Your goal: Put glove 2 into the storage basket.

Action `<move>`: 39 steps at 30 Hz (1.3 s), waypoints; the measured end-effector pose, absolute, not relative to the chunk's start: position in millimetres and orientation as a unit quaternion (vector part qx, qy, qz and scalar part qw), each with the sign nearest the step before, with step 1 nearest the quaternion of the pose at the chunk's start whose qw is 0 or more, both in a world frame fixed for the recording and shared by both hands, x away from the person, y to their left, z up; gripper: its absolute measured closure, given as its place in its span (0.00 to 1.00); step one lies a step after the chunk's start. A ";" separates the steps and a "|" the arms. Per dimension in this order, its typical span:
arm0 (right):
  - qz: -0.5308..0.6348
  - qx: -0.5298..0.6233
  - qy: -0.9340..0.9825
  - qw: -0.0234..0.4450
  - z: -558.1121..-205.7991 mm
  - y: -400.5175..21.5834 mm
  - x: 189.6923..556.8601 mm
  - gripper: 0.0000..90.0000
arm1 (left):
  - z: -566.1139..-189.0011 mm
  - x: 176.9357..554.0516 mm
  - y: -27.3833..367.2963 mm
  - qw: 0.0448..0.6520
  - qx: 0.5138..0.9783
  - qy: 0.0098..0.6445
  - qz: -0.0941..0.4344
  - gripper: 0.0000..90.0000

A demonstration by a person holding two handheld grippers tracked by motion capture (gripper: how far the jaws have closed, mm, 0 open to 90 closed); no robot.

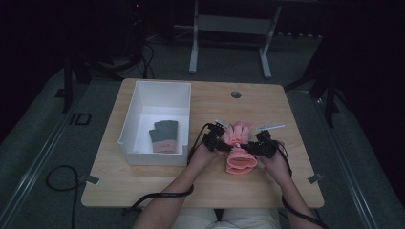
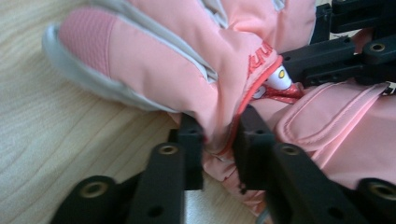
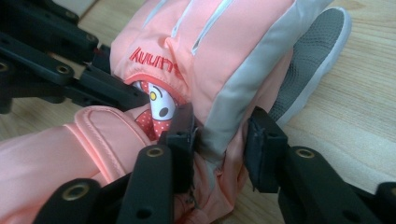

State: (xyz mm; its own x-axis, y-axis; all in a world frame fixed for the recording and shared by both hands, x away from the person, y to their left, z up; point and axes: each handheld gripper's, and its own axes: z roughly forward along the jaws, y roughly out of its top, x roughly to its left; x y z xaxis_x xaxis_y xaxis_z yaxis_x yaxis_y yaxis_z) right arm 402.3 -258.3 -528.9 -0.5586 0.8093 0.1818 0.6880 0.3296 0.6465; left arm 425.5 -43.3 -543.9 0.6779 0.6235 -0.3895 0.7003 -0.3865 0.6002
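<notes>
**Pink glove pinched from both sides at the table's near middle**

Pink padded fabric with grey trim makes up the ski glove lying on the pale wooden table, its fingers pointing to twelve o'clock and its cuff opening toward six. The left gripper meets it from nine o'clock, the right gripper from three.

In the left gripper view the two black jaws stand close together, nipping a fold of the pink glove at the wrist seam; the fabric bunches up between the pads, so how firmly they bite is partly hidden. In the right gripper view the jaws sit wider, with the glove's grey side panel between them. The left-hand pad presses the fabric; the right-hand pad seems just at the cloth, and whether it truly clamps cannot be told.

A red embroidered word and a small cartoon patch near the cuff are half covered by the fold and unreadable. In the dim high view the jaw tips merge with the dark gripper bodies.

At ten o'clock from the glove stands a white rectangular open box, holding a dark grey knitted glove with a pinkish cuff; its details are lost in shadow.
</notes>
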 end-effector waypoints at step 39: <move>0.459 0.407 0.778 0.137 -404.6 -220.4 376.2 0.79 | -387.1 397.6 7.7 0.393 0.852 0.341 0.046 0.90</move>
